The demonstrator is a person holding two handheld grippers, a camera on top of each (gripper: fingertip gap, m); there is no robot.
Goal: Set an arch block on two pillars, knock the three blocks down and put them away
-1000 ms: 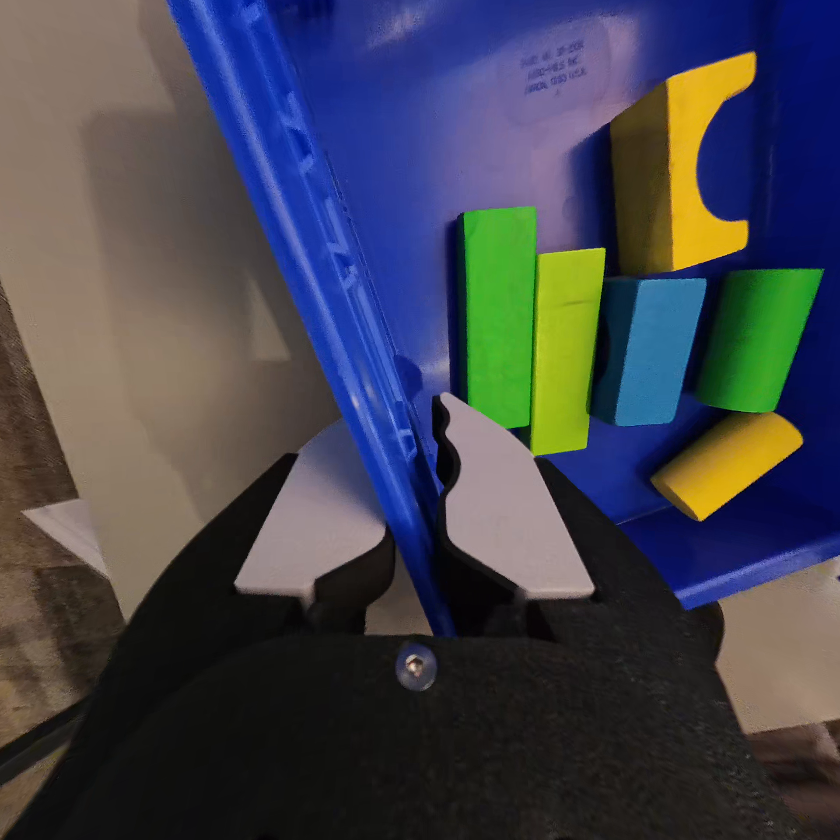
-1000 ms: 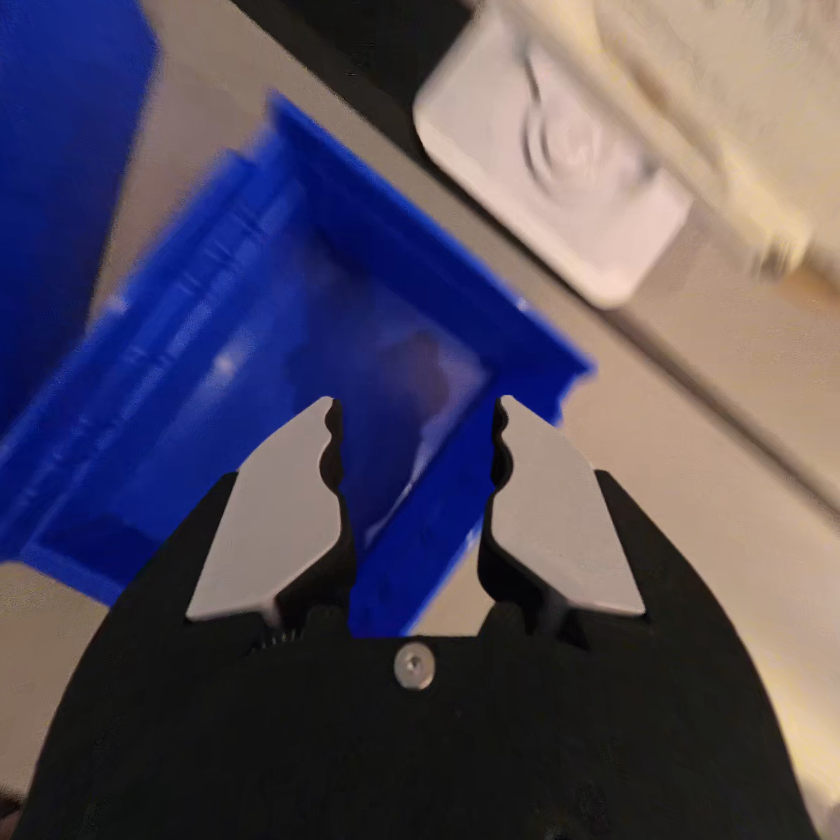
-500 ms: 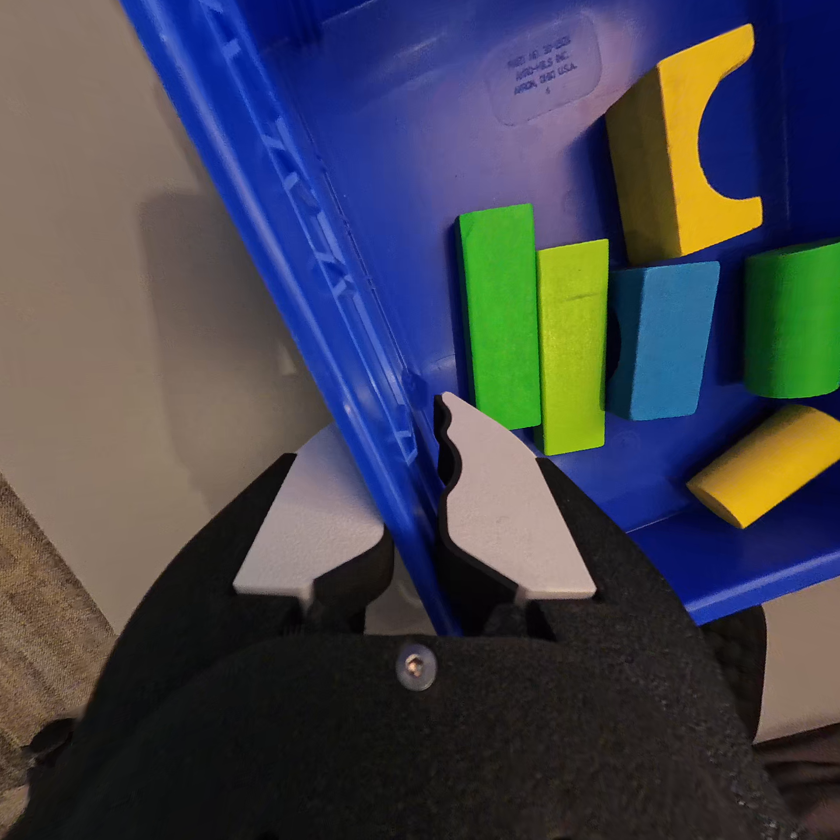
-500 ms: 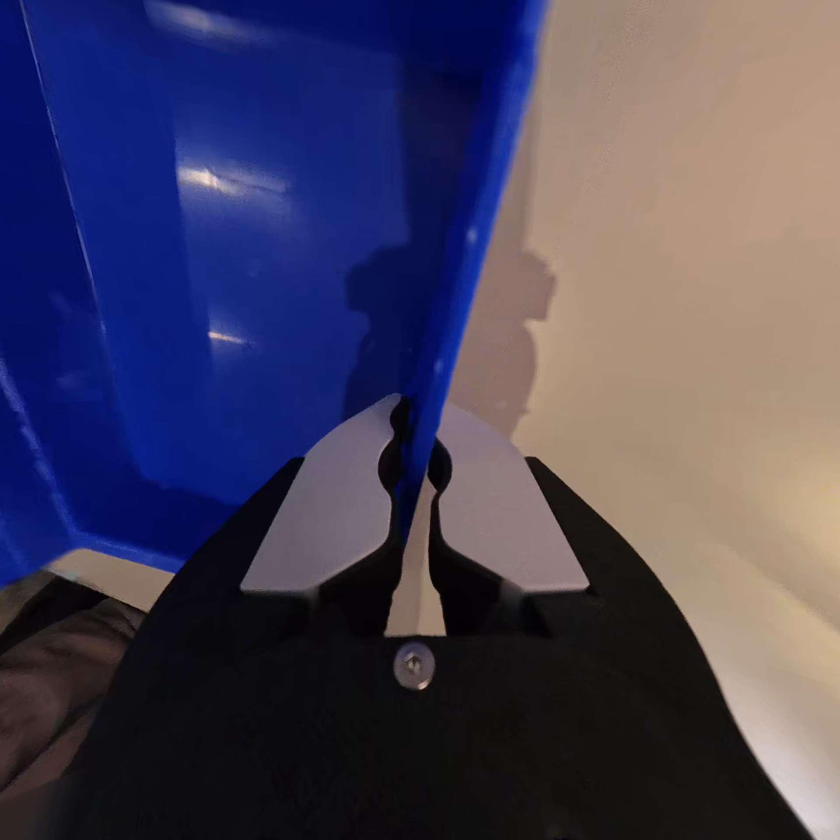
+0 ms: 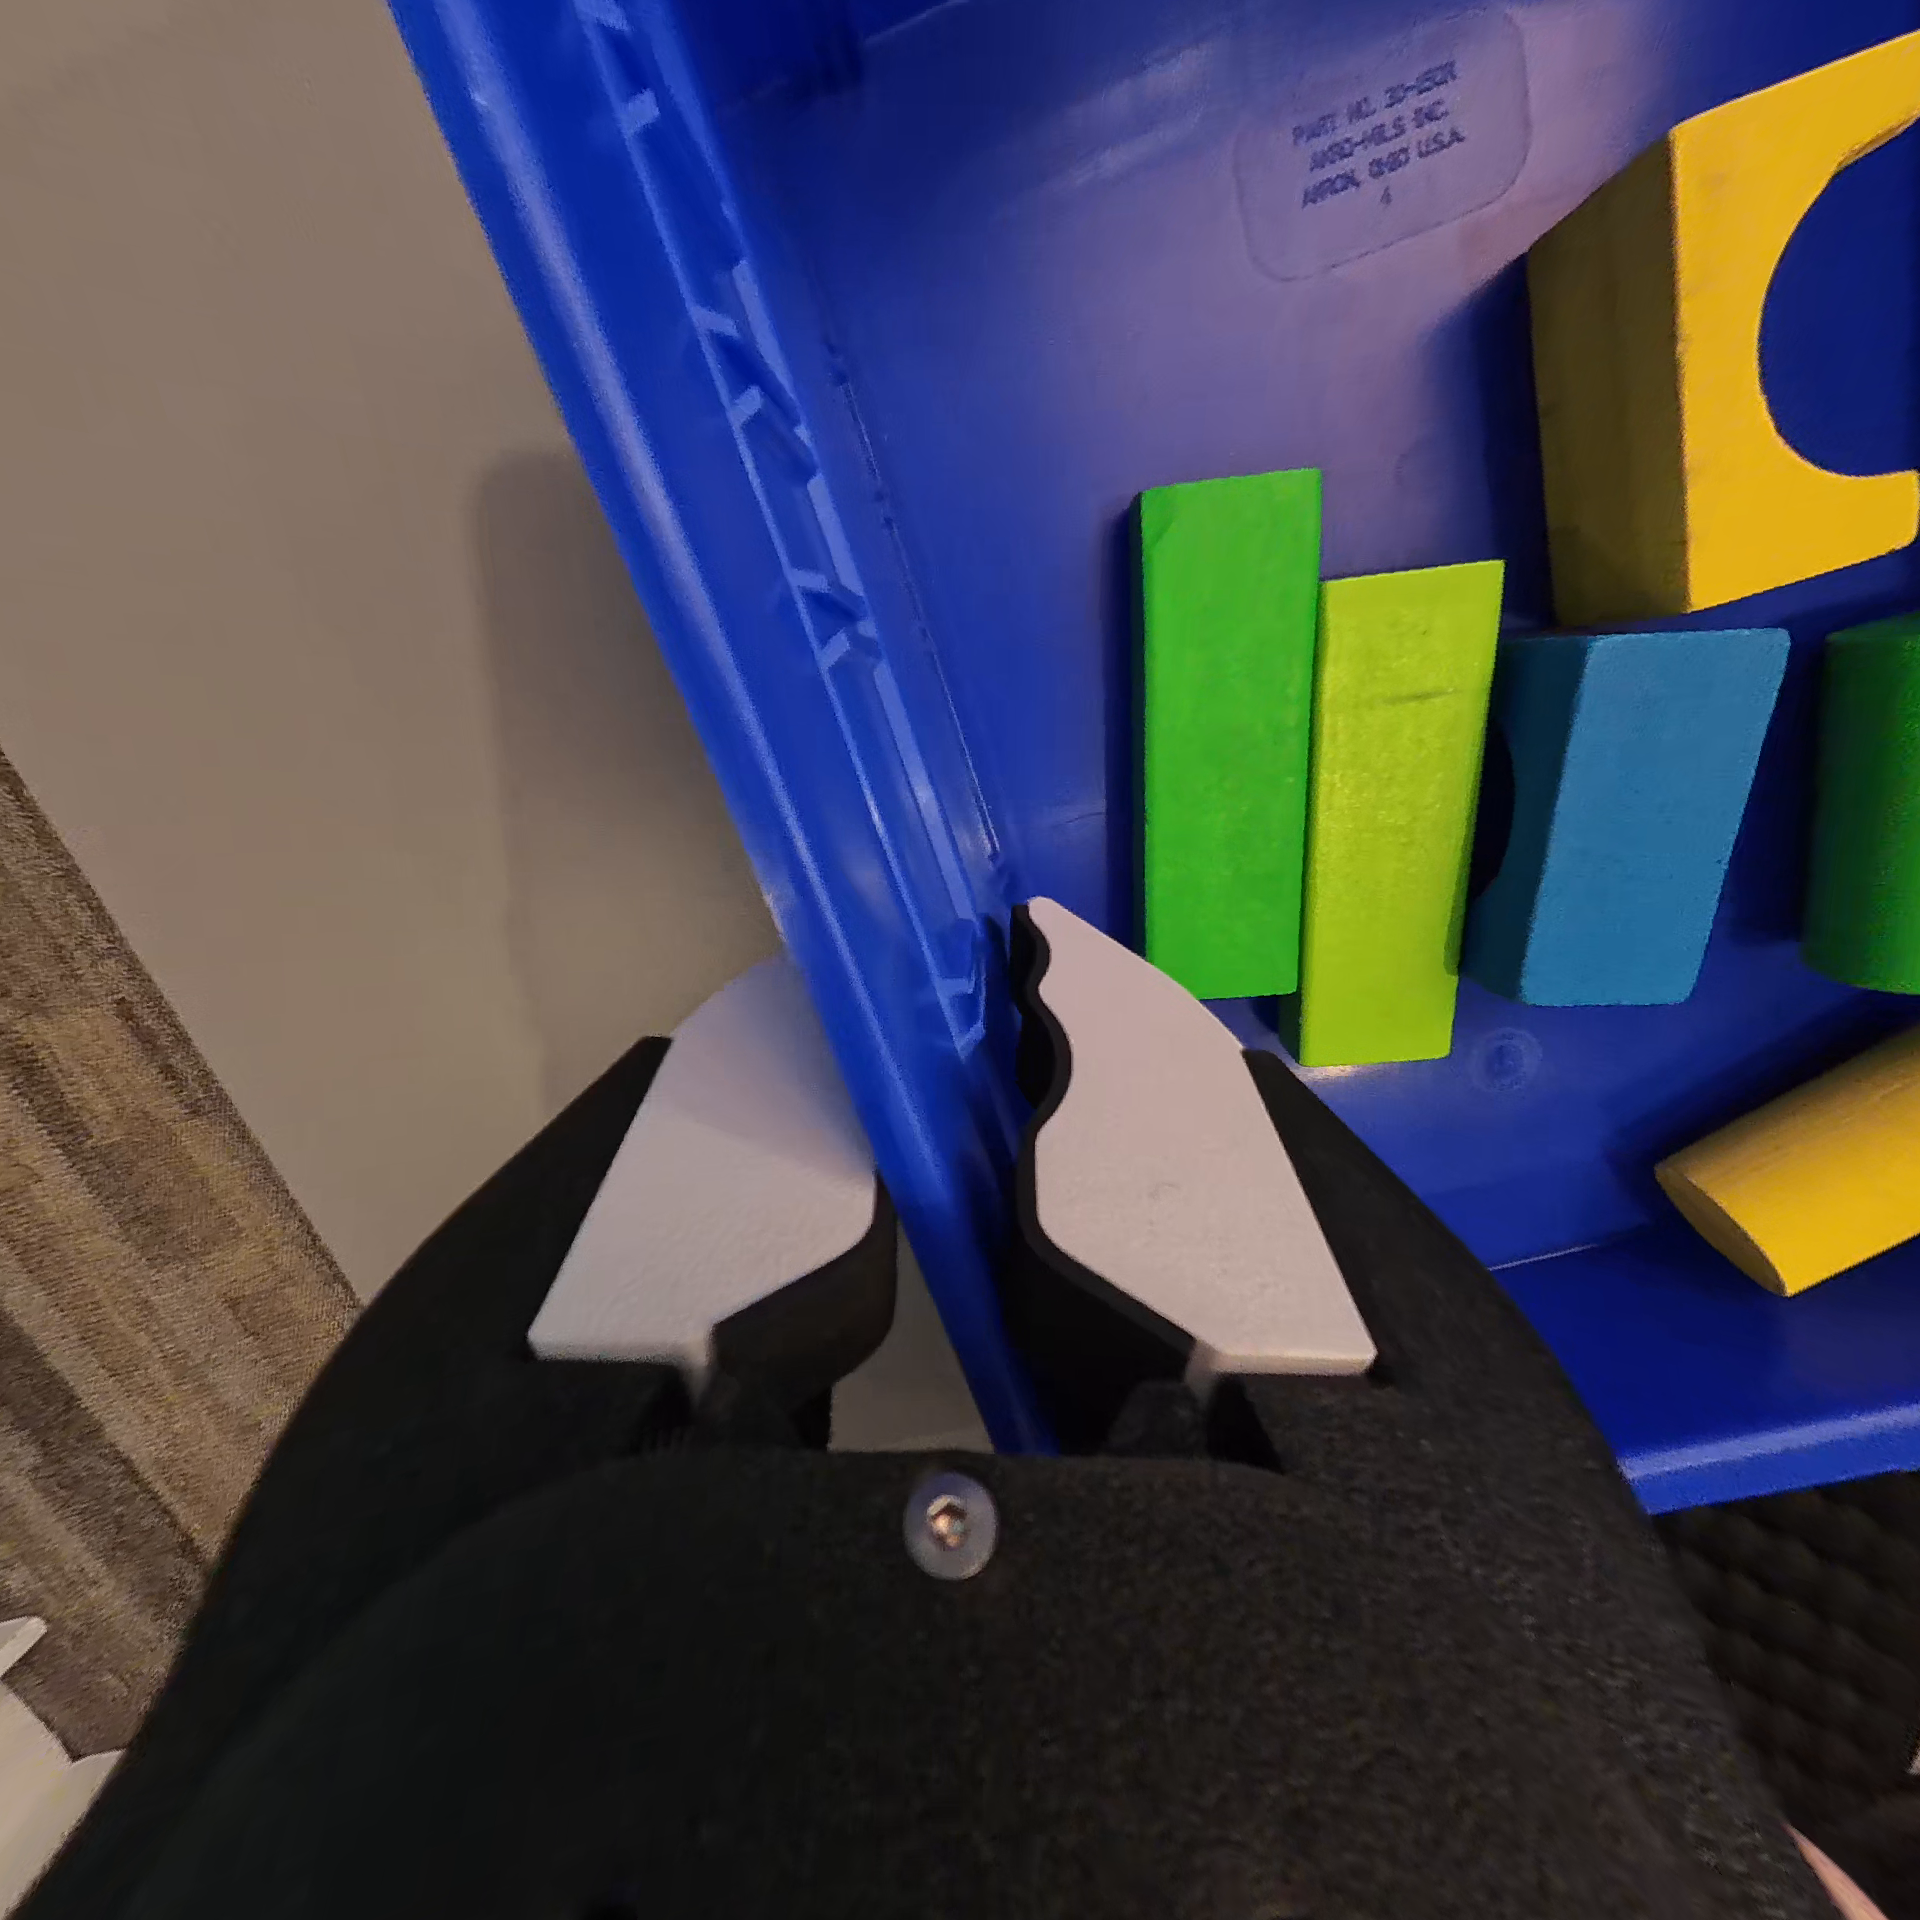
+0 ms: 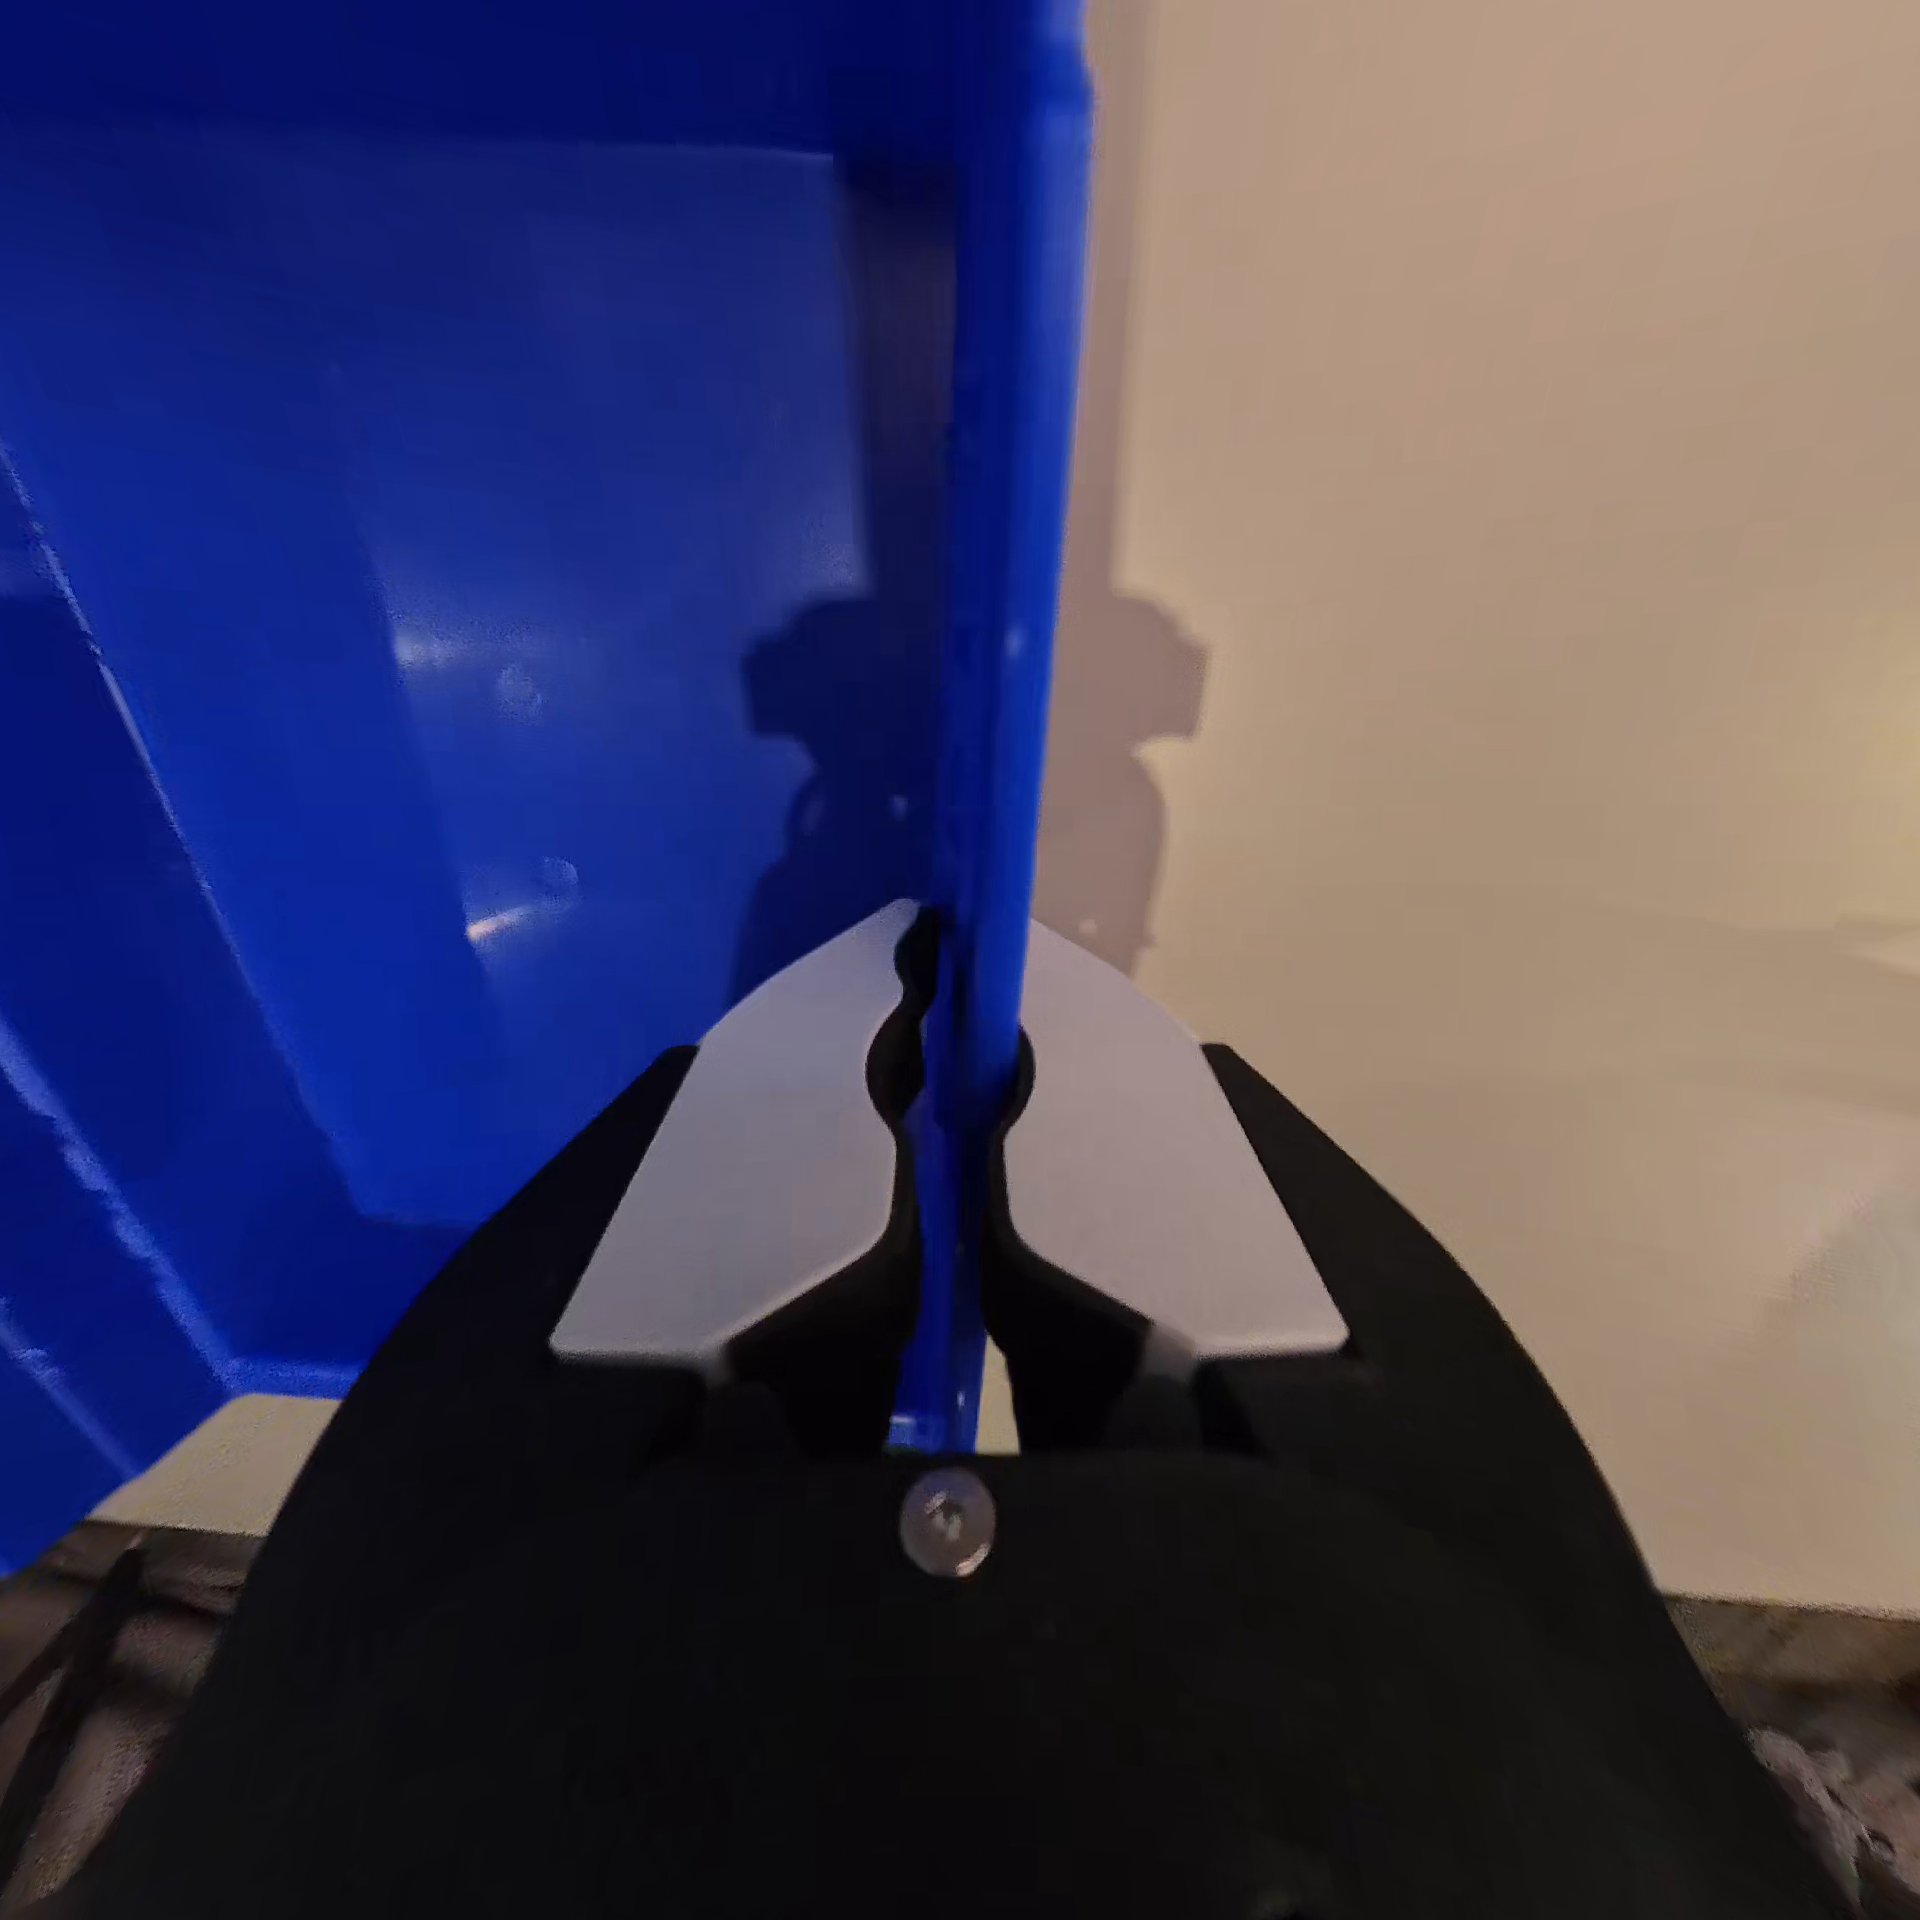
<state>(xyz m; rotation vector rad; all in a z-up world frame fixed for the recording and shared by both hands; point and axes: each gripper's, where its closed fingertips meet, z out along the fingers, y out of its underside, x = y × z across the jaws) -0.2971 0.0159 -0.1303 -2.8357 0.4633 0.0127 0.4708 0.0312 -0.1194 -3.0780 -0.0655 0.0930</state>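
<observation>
In the left wrist view my left gripper [image 5: 914,935] is shut on the left wall of a blue bin [image 5: 727,416]. Inside lie a yellow arch block [image 5: 1662,364], a dark green plank [image 5: 1221,727], a lime plank [image 5: 1392,810], a blue block [image 5: 1631,821], a green rounded block [image 5: 1870,810] and a yellow half-round block [image 5: 1808,1174]. In the right wrist view my right gripper [image 6: 971,925] is shut on the right wall of a blue bin [image 6: 1013,520]. No blocks show in that view. I cannot tell whether it is the same bin.
A beige tabletop [image 5: 260,520] lies left of the bin and also right of it in the right wrist view [image 6: 1455,623]. Brown carpet [image 5: 104,1039] shows past the table edge at the lower left. A dark woven thing [image 5: 1787,1621] sits below the bin's near wall. Left tips to right tips: about 75 centimetres. It is some 5 centimetres from my left tips to the dark green plank [image 5: 1221,727]. The blue block [image 5: 1631,821] is about 10 centimetres from my left fingertips.
My right gripper went from open over an empty blue bin to shut on a bin wall. The left gripper kept its hold; the green rounded and yellow half-round blocks shifted right.
</observation>
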